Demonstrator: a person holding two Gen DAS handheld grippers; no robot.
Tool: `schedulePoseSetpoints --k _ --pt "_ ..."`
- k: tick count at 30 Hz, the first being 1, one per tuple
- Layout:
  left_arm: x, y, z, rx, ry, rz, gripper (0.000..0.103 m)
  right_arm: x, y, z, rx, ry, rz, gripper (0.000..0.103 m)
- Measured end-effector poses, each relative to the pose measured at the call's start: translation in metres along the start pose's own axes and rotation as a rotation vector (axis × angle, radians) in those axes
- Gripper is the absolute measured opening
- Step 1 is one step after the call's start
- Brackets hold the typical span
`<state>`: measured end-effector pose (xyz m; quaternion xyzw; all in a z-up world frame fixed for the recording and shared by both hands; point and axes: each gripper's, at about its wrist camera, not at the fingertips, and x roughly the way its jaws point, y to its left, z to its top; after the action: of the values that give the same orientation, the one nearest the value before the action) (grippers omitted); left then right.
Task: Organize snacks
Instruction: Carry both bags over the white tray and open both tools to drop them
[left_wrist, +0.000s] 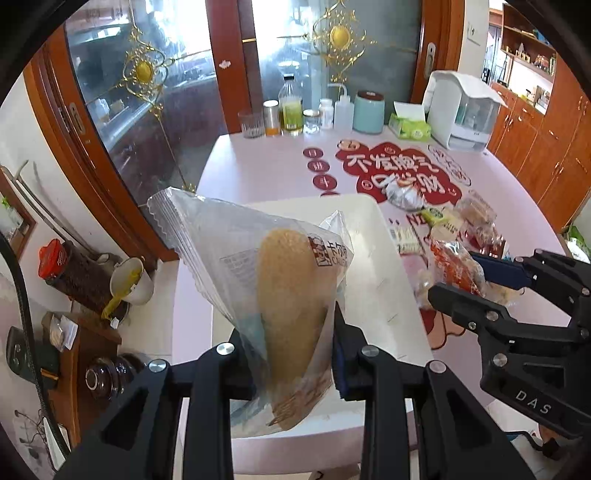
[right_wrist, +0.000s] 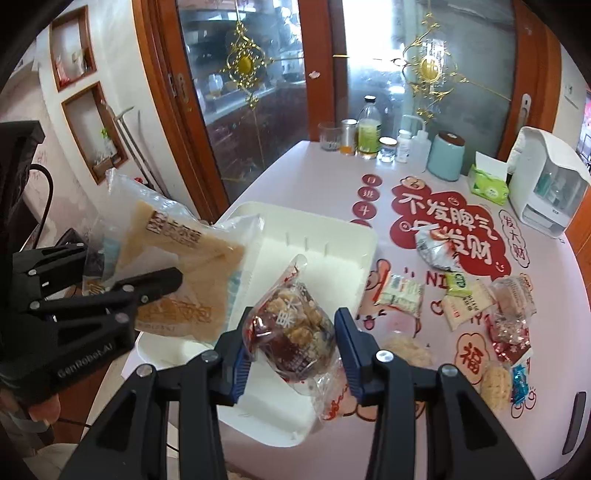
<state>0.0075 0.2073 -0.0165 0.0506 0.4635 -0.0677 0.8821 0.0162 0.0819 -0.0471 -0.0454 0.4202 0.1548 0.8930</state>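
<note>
clear plastic wraps the bread pack (left_wrist: 291, 295) that the left tongs (left_wrist: 291, 369) clamp between their pads, holding it in the air above the white tray (left_wrist: 388, 280). in the right wrist view the same pack (right_wrist: 184, 280) hangs over the tray's (right_wrist: 332, 236) left edge, with the left tongs (right_wrist: 147, 291) pinched on it. the right tongs (right_wrist: 291, 354) grip a red nut pack (right_wrist: 291, 332) above the near part of the tray; in the left wrist view they (left_wrist: 458, 273) show at the tray's right side, shut on that pack (left_wrist: 454, 269). the tray sits on the pink tabletop (right_wrist: 295, 177). right of the tray lie loose snacks (right_wrist: 469, 299), spread on the tabletop. beyond the tray, at the tabletop's far edge, stand bottles (right_wrist: 369, 133), a teal canister (right_wrist: 445, 157) and a tissue box (right_wrist: 489, 184).
</note>
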Motion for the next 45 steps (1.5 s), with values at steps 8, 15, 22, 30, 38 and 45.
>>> schedulePoseSetpoints --k 8,15,22,30,38,45 --pt "0.012 0.001 -0.004 0.014 0.039 -0.019 0.028 0.013 0.015 0.003 -0.008 0.032 -0.023 0.043" --pt "0.018 0.002 -0.003 0.020 0.065 -0.015 0.030 0.018 0.020 0.007 -0.016 0.036 -0.032 0.038" --pt "0.015 0.005 0.001 0.011 0.032 0.081 0.079 0.019 0.019 0.008 -0.004 0.041 -0.058 0.044" --pt "0.012 0.009 0.004 -0.010 0.019 0.095 0.084 0.019 0.009 0.004 0.039 0.053 -0.069 0.050" --pt "0.015 0.000 0.004 0.003 0.032 0.092 0.084 0.017 0.010 -0.003 0.029 0.063 -0.079 0.050" --pt "0.017 -0.010 0.007 0.020 0.036 0.089 0.084 0.014 0.003 -0.006 0.039 0.068 -0.089 0.050"
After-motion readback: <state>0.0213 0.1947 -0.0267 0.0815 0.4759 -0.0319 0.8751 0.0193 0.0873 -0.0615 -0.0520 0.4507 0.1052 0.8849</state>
